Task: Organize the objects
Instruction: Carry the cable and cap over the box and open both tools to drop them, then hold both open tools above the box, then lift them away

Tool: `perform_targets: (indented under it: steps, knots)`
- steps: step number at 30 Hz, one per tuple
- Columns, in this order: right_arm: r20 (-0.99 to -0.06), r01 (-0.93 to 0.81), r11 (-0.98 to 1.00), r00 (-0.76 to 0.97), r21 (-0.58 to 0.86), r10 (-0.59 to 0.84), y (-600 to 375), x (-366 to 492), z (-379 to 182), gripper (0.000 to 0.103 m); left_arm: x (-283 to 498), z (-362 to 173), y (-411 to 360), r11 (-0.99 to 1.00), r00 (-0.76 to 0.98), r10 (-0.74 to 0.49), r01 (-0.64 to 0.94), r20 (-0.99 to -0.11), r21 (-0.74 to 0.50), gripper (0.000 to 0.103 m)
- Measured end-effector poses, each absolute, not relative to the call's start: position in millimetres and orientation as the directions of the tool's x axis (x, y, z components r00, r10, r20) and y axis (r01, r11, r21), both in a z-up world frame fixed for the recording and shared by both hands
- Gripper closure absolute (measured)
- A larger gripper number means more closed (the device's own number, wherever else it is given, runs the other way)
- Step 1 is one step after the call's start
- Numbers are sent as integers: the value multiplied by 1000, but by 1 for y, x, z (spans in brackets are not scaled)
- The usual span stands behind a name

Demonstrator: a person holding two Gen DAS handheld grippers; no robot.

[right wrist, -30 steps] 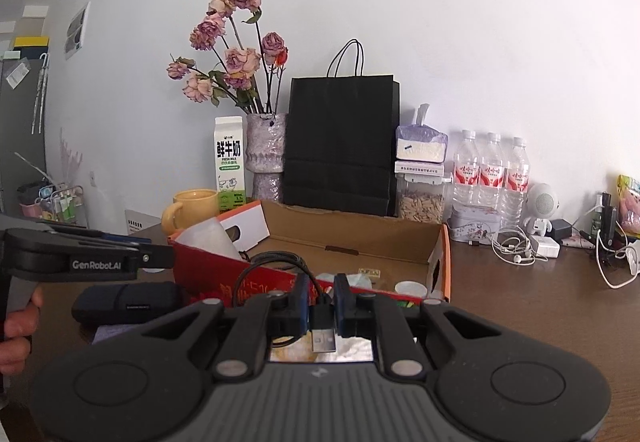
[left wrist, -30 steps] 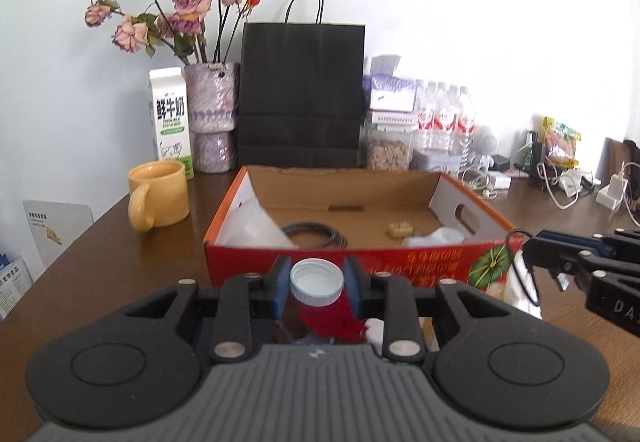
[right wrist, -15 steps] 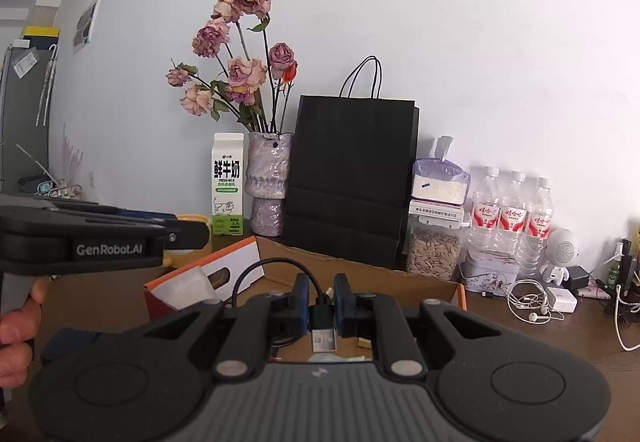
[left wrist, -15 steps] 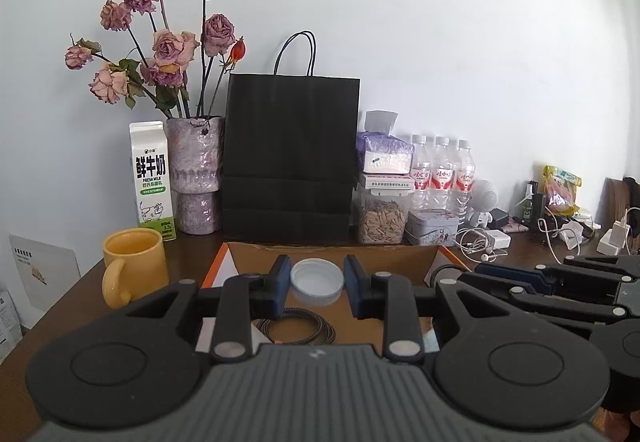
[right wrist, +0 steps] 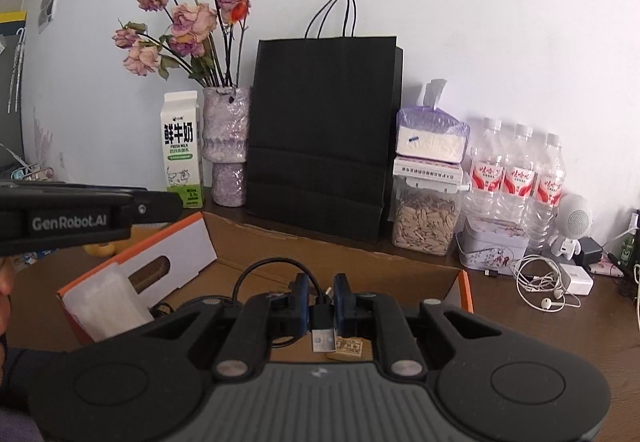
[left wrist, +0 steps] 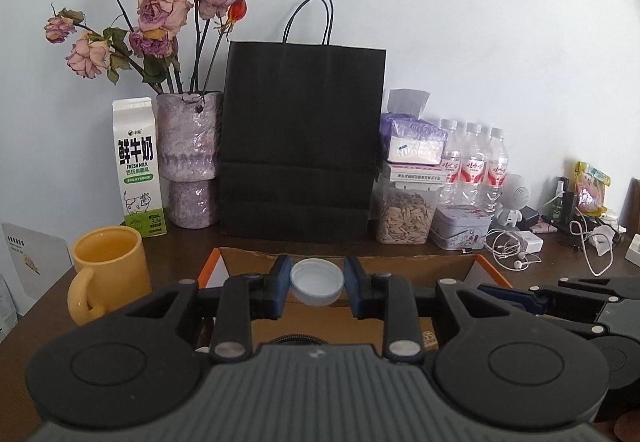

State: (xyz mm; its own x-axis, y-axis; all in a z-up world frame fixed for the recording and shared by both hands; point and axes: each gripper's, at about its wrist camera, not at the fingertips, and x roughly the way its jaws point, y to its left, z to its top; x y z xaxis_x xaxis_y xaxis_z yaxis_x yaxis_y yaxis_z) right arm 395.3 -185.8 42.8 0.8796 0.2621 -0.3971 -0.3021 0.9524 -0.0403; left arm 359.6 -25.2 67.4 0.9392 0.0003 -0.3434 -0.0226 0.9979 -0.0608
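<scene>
While clamped by the left gripper, a white-capped bottle hangs over the cardboard box, fingers pressed on either side of the cap; body of the bottle hidden beneath. Pinched between the nearly closed fingers of the right gripper: a black USB cable, silver plug facing the camera, cord looping up and back down into the box. Inside the box: a white packet leaning on the left wall, a small tan block on the floor, a coil of dark cable below the left gripper. Beyond the box, along the far edge of the tabletop: milk carton, vase of dried roses, black paper bag, jar of seeds topped with a tissue pack, three water bottles, a tin. Near the left edge, a yellow mug. Toward the right edge, white earphones and chargers.
</scene>
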Motion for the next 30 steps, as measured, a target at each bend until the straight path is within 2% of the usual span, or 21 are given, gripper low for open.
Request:
perform_targets:
  steps: [6, 10, 11, 12, 13, 14, 15, 16, 30]
  knots:
    - [-424, -296, 954, 871, -49, 248, -185, 401, 32, 91, 373, 53, -22, 998, 917, 22, -44, -399, -47, 73]
    - [-430, -287, 957, 871, -53, 237, -185, 401, 30, 91, 372, 51, -24, 999, 915, 26, -42, -403, -30, 73]
    - [-427, -282, 958, 873, -50, 235, -186, 400, 31, 91, 372, 51, -24, 998, 916, 33, -48, -400, -29, 67]
    - [-421, -276, 960, 877, -44, 233, -188, 400, 33, 83, 371, 52, -24, 998, 917, 41, -56, -396, -28, 43]
    - [-422, -272, 961, 877, -38, 232, -189, 400, 34, 60, 370, 53, -24, 997, 920, 54, -70, -389, -27, 27]
    - [-425, -266, 964, 876, -30, 228, -191, 401, 35, 44, 368, 54, -23, 996, 924, 72, -89, -375, -28, 0]
    - [-425, -253, 967, 878, -25, 219, -193, 401, 35, 14, 366, 56, -23, 993, 931, 95, -111, -352, -28, 0]
    - [-420, -234, 972, 884, -24, 203, -194, 401, 35, 0, 365, 57, -22, 991, 933, 112, -128, -342, -26, 0]
    - [-426, -202, 979, 887, -14, 177, -199, 403, 36, 0, 370, 56, -20, 991, 920, 110, -131, -375, -32, 0]
